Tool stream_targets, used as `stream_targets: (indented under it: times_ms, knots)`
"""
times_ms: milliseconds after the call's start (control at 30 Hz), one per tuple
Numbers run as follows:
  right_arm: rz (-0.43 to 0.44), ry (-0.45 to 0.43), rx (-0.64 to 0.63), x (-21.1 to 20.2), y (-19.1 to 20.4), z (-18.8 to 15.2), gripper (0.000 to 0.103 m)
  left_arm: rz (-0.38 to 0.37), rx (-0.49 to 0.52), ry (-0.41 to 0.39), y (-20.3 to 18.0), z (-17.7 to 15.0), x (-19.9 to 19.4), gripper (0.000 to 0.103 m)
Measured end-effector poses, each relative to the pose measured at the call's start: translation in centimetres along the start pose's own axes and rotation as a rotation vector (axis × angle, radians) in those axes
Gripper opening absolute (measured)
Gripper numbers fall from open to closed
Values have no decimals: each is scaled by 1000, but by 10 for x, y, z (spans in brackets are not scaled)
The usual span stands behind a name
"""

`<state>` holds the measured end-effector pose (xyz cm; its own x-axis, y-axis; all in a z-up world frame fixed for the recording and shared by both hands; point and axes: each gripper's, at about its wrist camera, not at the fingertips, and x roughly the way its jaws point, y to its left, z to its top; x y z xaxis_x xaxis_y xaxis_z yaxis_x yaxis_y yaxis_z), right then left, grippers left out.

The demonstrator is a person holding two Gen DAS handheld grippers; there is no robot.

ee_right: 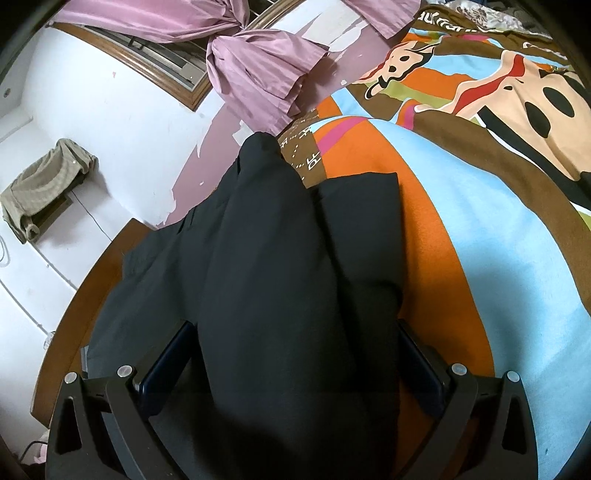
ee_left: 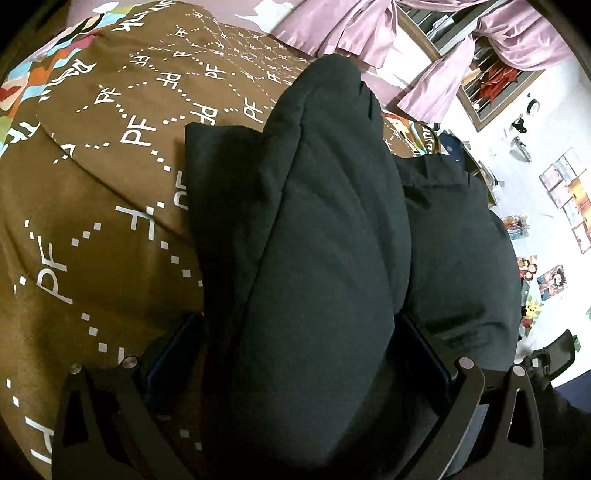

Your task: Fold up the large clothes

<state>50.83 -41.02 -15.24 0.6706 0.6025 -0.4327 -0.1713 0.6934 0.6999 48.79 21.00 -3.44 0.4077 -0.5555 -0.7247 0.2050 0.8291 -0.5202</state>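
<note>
A bed fills the left wrist view, covered by a brown bedspread [ee_left: 92,192] printed with white "PF" letters and dotted diamonds, with a band of bright cartoon colours along its far left edge. Beyond it hang pink curtains [ee_left: 369,33] before a wood-framed window [ee_left: 491,85], and small posters [ee_left: 554,221] dot the white wall at right. A dark garment [ee_left: 325,240] lies on the bedspread; a thick fold of it rises toward the camera and passes between the fingers of the left gripper [ee_left: 299,354]. The blue-padded fingers [ee_left: 173,354] stand fairly wide with the bunched cloth filling the gap, so they hold the fold. The rest of the garment spreads flat to the right, near the bed's edge.

In the right wrist view the bedspread [ee_right: 461,258] shows its orange, light blue and brown cartoon print. Pink curtains [ee_right: 255,66] are knotted against the white wall, and a beige cloth [ee_right: 40,192] lies on a ledge at left. The same dark garment [ee_right: 266,258] lies near the wooden bed edge [ee_right: 74,306]. A raised fold of it runs between the fingers [ee_right: 162,365] of the right gripper [ee_right: 295,354], which grips it with its jaws set broadly apart.
</note>
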Motion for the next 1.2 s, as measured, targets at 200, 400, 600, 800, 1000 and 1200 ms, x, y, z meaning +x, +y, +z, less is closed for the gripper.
stream_targets:
  times_ms: [200, 400, 600, 800, 1000, 1200]
  knots:
    - [3, -4, 6, 0, -1, 0, 103, -10, -10, -14, 7, -9, -3, 102]
    - [-6, 9, 11, 1, -1, 3, 103, -16, -7, -30, 17, -18, -8, 102]
    - [-38, 42, 58, 2, 4, 7, 103, -24, -10, -36, 13, -20, -5, 102]
    - [-30, 107, 77, 5, 18, 7, 103, -42, -23, -40, 11, -21, -4, 102]
    - [-95, 99, 107, 5, 25, 7, 96, -28, -72, -4, 10, -19, -8, 102]
    - [-152, 104, 98, -5, 34, 6, 62, -26, -135, -9, 1, -16, -17, 72]
